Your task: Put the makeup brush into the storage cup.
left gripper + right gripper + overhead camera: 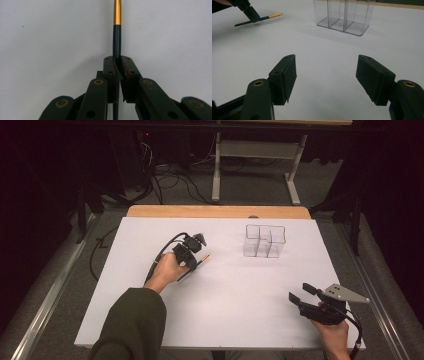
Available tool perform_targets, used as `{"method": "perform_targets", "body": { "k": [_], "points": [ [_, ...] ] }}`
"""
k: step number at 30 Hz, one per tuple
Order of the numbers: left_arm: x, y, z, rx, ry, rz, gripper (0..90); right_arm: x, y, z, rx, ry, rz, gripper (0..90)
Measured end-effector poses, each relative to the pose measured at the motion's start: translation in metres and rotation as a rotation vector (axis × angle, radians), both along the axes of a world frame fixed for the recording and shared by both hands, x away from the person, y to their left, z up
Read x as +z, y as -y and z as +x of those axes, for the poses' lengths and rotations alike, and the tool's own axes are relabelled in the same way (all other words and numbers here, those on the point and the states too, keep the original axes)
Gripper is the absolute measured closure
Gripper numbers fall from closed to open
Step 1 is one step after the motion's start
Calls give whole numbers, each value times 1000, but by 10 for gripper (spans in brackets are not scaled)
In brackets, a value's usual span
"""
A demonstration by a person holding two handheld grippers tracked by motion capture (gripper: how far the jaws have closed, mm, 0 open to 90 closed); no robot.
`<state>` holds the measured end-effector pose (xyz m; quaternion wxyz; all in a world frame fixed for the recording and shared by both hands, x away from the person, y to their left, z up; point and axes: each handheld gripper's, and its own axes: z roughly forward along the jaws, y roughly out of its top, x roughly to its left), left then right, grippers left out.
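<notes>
right gripper (301,293) – fingers spread, low over table (235,285) | left gripper (194,254) – clamps pen (117,37), angled down

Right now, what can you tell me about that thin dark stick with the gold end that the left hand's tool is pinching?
The thin dark stick with a gold end looks like a pen or slim brush handle: a straight, round, dark teal shaft with a shiny gold section at its far end. The left gripper is shut on it partway along the shaft, so both ends stick out. In the right gripper view it is tilted slightly, just above the white table; whether it touches the table cannot be told.
</notes>
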<state>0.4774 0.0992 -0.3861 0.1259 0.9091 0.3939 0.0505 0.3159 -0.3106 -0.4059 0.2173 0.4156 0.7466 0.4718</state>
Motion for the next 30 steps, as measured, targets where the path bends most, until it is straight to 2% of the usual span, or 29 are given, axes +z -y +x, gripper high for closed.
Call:
{"method": "perform_targets", "body": {
  "k": [12, 23, 30],
  "points": [
    [11, 3, -9, -47, 19, -58, 833, 1, 0, 0, 3, 2, 7, 345],
    [25, 6, -28, -100, 56, -129, 832, 0, -1, 1, 8, 3, 0, 345],
    [27, 0, -38, -102, 75, -177, 833, -1, -2, 1, 8, -2, -2, 345]
  ]
}}
